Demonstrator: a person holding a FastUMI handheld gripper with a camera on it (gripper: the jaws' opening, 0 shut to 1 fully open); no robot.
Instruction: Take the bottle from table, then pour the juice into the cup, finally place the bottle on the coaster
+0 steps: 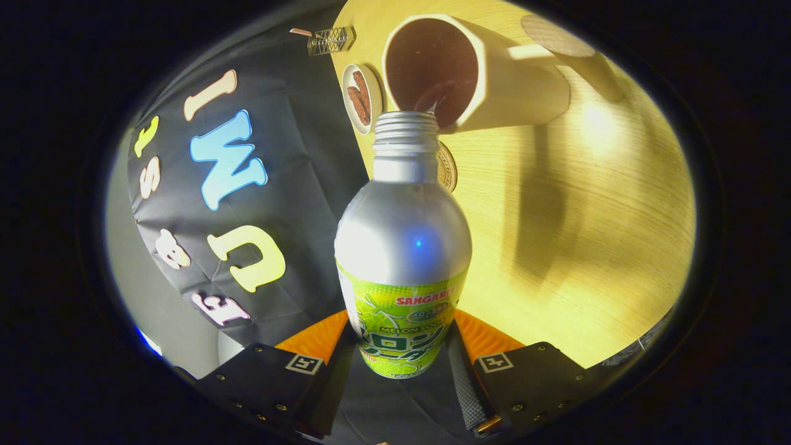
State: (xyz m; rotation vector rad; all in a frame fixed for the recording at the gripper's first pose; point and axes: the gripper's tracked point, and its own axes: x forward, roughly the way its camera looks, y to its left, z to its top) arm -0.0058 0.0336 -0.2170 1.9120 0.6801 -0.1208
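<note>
Over a pale wood tabletop (593, 235), the gripper (398, 377) clamps a silver bottle (403, 247) between both fingers, its open threaded mouth tipped at the rim of a cream cup (525, 86); a round coaster (447, 167) lies just beyond.

The place is a staged recording booth, not a lived-in room. A black cloth wall (296, 185) hangs creased right behind a pale wood-grain table (587, 235), and hard lamp light throws a sharp shadow across the tabletop. The table is dressed like a small dining or cafe setup: a cream cup (476, 74), a small white dish (361, 97) with brown pieces of food, a round coaster (449, 168) and a little wire holder (330, 40) at the table's far edge. A plain pale surface (142, 296) shows past the cloth's edge.
</note>
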